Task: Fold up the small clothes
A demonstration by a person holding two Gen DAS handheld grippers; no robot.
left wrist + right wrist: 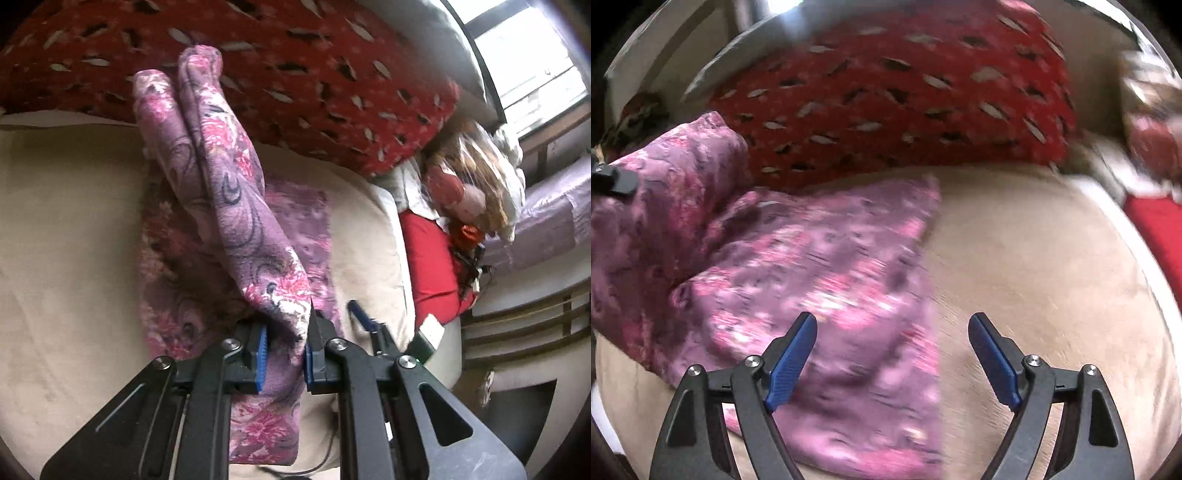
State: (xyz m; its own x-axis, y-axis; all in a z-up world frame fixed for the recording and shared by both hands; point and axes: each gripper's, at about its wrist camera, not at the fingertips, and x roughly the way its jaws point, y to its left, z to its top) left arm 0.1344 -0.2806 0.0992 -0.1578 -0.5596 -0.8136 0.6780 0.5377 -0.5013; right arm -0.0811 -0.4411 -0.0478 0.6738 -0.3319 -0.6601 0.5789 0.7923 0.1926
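A purple and pink floral cloth (221, 206) lies on a beige cushion (66, 229). My left gripper (286, 350) is shut on a bunched edge of the cloth and holds a folded flap of it lifted above the rest. In the right wrist view the cloth (827, 273) spreads over the left half of the cushion (1034, 258), with its raised part at the left. My right gripper (892, 354) is open and empty, just above the cloth's right edge. Its tip also shows in the left wrist view (364, 319).
A red patterned pillow (295, 74) lies behind the cloth, also in the right wrist view (905, 103). A red cloth (432, 266) and a pile of mixed fabrics (469, 177) lie to the right. A window (532, 55) is at far right.
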